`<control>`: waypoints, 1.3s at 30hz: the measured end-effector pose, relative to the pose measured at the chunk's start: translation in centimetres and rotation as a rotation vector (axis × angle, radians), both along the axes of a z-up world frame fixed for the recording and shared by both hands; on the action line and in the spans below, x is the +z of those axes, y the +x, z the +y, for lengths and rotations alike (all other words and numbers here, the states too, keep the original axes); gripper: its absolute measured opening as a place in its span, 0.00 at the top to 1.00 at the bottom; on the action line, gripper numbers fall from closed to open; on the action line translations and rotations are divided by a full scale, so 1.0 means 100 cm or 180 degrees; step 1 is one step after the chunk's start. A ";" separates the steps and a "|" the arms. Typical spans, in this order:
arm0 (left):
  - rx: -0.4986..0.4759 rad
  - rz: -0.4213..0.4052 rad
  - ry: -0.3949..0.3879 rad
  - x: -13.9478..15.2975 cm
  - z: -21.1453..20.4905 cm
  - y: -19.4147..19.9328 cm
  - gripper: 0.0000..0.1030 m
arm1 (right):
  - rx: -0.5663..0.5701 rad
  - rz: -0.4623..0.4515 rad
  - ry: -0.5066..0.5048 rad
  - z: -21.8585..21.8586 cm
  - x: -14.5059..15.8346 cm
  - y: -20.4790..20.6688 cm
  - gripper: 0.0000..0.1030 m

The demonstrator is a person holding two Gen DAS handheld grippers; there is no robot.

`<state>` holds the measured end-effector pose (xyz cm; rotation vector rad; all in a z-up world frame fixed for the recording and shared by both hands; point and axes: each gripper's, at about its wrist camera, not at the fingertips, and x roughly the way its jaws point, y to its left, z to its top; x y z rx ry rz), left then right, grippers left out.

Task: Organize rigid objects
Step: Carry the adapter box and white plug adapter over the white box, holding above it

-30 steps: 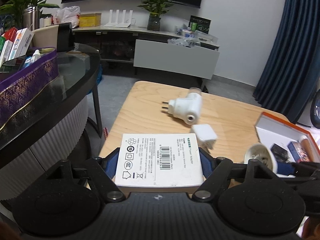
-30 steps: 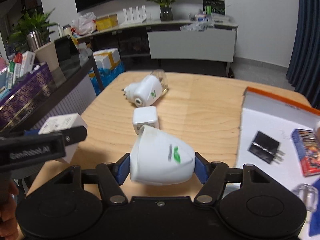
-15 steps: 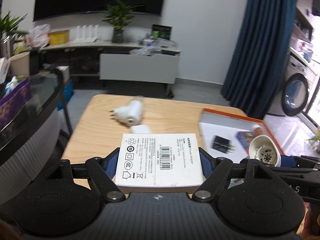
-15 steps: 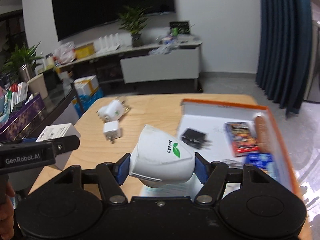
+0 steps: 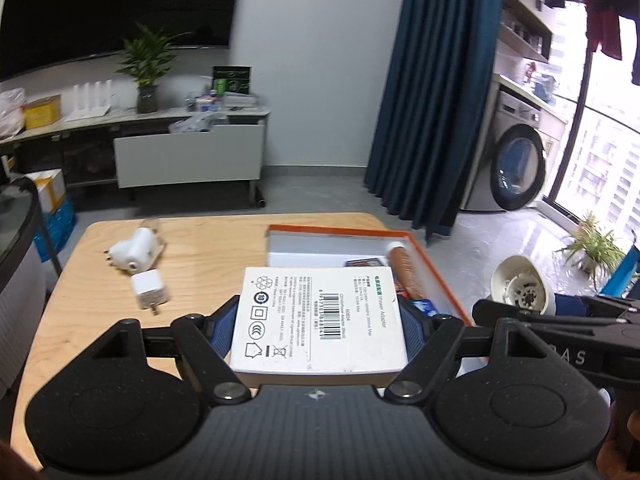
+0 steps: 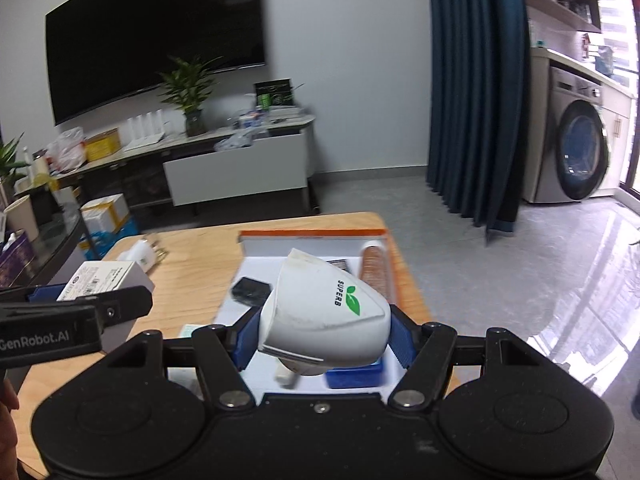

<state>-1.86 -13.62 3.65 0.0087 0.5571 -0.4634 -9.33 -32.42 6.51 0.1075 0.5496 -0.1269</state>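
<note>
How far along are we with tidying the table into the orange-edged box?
Done: the orange-edged box already holds a brown tube, a black part and a few small packets.
In hand: the left gripper clamps the white adapter box; the right gripper clamps the white SUPERB device, both above the box.
Left: the white plug adapter and the small white charger cube lie on the table.

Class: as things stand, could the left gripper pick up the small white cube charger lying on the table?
Probably not yet. The left gripper is already shut on a white box, so its jaws are full. The charger itself lies in the open on the table, nothing covering it.
</note>
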 end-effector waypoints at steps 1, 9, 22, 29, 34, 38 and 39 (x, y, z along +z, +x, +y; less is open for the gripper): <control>-0.0012 -0.0004 0.0006 -0.001 -0.003 -0.001 0.23 | -0.0015 -0.0010 0.0015 -0.004 0.001 -0.002 0.24; 0.0007 -0.0035 0.0030 -0.004 -0.012 -0.005 0.23 | -0.0036 -0.0030 0.0102 -0.014 -0.005 -0.014 0.24; 0.0025 -0.0009 0.0106 -0.002 -0.022 -0.013 0.23 | 0.0031 -0.0032 0.0145 -0.011 -0.003 -0.020 0.24; 0.0050 -0.0057 0.0088 0.004 -0.021 -0.018 0.23 | 0.0032 -0.0071 0.0136 -0.012 0.002 -0.024 0.24; 0.0074 -0.0077 0.0081 0.005 -0.020 -0.022 0.23 | 0.0040 -0.0079 0.0133 -0.012 0.005 -0.023 0.24; 0.0071 -0.0085 0.0068 0.007 -0.020 -0.025 0.23 | 0.0052 -0.0088 0.0122 -0.011 0.007 -0.025 0.24; 0.0073 -0.0093 0.0070 0.008 -0.020 -0.025 0.23 | 0.0054 -0.0094 0.0124 -0.010 0.007 -0.025 0.24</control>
